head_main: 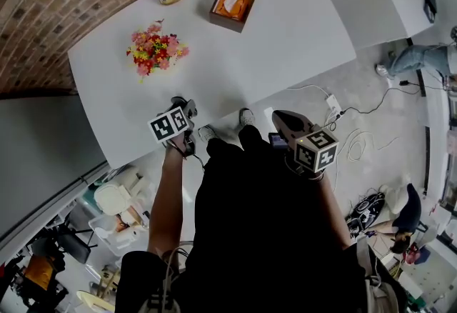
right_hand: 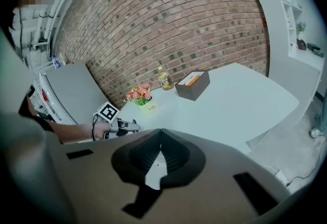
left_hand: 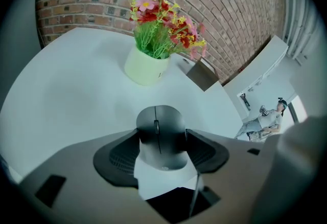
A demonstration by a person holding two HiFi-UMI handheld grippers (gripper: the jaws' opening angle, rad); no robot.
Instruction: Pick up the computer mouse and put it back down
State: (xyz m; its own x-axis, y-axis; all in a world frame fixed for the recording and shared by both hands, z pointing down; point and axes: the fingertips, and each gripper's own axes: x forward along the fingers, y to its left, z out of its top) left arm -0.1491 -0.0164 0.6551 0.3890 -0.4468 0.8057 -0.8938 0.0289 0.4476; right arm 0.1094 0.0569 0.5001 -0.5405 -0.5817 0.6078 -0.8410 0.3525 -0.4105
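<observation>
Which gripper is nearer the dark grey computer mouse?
Left. The left gripper clamps the dark grey computer mouse between its jaws; the right gripper hangs shut beyond the near edge of the white table.

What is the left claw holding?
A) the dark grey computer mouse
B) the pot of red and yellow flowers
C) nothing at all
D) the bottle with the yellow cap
A: in the left gripper view the dark grey computer mouse sits between the two black jaws of the left claw, and the jaws press on its sides.
</observation>
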